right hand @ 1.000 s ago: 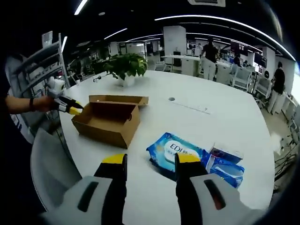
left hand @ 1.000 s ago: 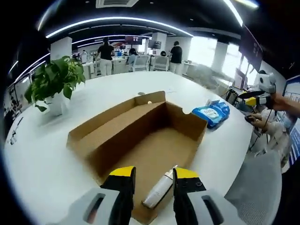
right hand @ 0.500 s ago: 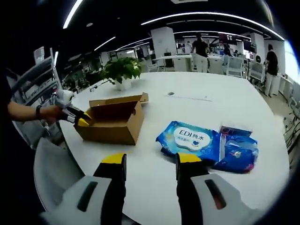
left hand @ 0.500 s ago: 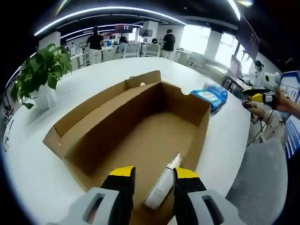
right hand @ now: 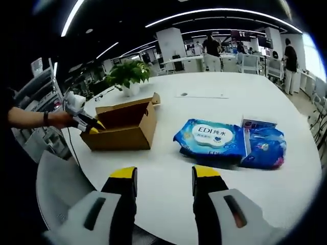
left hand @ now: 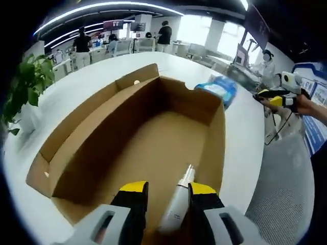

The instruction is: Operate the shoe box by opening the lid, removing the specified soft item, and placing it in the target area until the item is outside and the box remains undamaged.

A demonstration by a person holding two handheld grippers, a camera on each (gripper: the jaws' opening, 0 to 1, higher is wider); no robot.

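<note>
Left gripper view: left tongs [left hand: 166, 190] released, yellow tips astride a white bottle [left hand: 177, 203] lying inside the open box [left hand: 92, 138], near its front wall. Right gripper view: right tongs [right hand: 162, 176] released, poised over bare desk [right hand: 168, 153]; blue wipes pack [right hand: 214, 139] beyond, box left of it, plant [right hand: 127, 74] behind.

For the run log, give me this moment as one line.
box: open on table | bottle: in box, between left gripper jaws | right gripper: open, above table | wipes pack: on table
</note>
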